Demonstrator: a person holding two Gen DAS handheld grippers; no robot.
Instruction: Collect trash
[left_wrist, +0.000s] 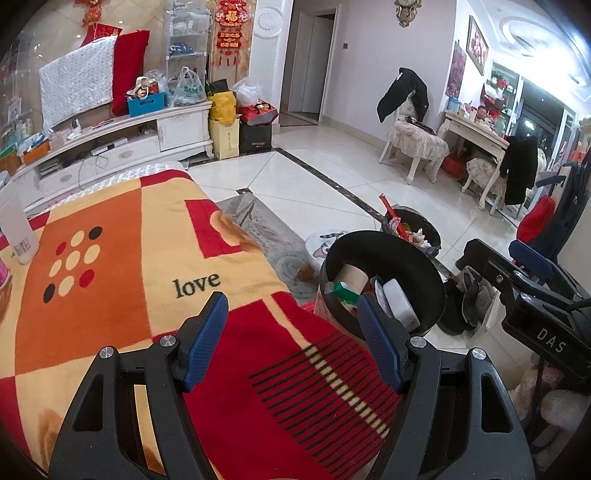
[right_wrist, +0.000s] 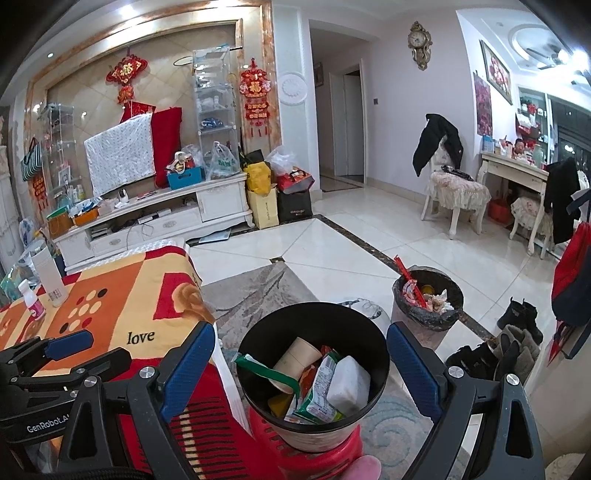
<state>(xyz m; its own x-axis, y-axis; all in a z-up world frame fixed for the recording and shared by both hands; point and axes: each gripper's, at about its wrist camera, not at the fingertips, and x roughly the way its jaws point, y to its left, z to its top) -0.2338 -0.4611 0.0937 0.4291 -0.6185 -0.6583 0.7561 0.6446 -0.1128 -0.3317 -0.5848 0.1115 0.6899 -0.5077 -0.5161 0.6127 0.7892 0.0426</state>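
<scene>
Both my grippers, left (left_wrist: 291, 317) and right (right_wrist: 301, 354), gape empty. Black bin (right_wrist: 258, 332) of trash sits on red stool (right_wrist: 306, 456) beside table edge. Likely finished dropping; next, find leftover litter.

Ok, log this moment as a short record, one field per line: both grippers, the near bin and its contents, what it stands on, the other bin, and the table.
left gripper: open, empty, over the blanket-covered table
right gripper: open, empty, fingers either side of the black bin
black bin contents: paper cup, green wrapper, white block
black bin support: red stool
second bin: lined floor bin, holds trash
on table: white bottle, small pink-labelled bottle
</scene>
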